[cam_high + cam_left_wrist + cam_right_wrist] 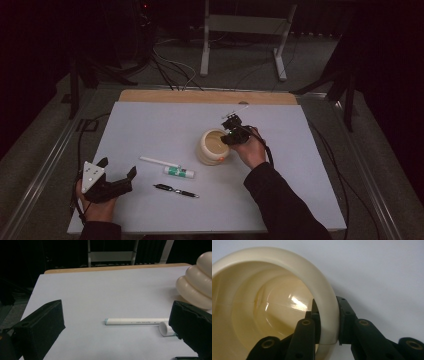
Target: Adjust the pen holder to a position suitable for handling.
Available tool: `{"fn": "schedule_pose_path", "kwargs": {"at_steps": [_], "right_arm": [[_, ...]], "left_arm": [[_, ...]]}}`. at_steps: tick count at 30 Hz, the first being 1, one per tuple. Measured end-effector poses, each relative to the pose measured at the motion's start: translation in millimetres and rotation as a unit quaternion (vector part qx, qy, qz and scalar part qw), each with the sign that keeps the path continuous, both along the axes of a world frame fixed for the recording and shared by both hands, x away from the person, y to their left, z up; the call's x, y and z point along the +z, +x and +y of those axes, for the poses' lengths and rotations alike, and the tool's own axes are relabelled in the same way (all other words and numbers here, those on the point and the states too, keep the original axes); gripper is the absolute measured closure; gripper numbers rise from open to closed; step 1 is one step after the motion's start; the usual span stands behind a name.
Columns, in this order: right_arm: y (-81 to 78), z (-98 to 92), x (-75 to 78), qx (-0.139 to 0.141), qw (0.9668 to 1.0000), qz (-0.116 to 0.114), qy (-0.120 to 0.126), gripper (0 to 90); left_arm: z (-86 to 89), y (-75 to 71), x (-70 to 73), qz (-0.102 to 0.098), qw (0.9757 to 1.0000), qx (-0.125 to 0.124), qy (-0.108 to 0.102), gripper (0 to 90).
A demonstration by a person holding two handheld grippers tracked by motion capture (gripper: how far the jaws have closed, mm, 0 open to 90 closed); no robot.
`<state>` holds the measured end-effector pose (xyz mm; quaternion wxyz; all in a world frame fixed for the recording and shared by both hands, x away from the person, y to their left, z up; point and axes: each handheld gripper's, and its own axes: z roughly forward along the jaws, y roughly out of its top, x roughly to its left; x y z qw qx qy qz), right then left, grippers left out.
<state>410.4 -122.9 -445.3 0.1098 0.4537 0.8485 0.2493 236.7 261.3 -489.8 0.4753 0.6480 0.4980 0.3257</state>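
Across my table lies a pale grey-blue mat (150, 125), with a strip of bare wood (205, 96) along its far edge, and beyond that a dark room with cables on the floor and the white legs of a stand (245, 30). My left hand (97, 205) rests at the near left corner of the mat, its gripper (120, 172) pointing toward the middle with jaws spread wide and nothing between them. My right forearm reaches in from the near right, and my right gripper (231, 136) comes over the cream ribbed pot (212, 146) at the mat's centre from its far right side. In the right gripper view the two jaws pinch the pot's rim (328, 322), one pad inside the wall and one outside. The pot's mouth opens upward and seems tipped slightly toward the far side; its axis runs close to upright. Left of the pot lie a white marker (159, 162), a glue stick with a green label (179, 172) just beside it, and a dark pen (176, 190) nearer me, all roughly left to right.
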Motion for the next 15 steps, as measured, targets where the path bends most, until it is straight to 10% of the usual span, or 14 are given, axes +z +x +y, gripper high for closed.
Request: {"fn": "schedule_pose_path", "kwargs": {"at_steps": [15], "right_arm": [[10.9,9.5,-14.1,-0.008,0.9994,-0.008,0.032,67.9]], "left_arm": [[1.6,-0.5,0.2,-0.001,1.0000,0.004,-0.004,0.6]]}}
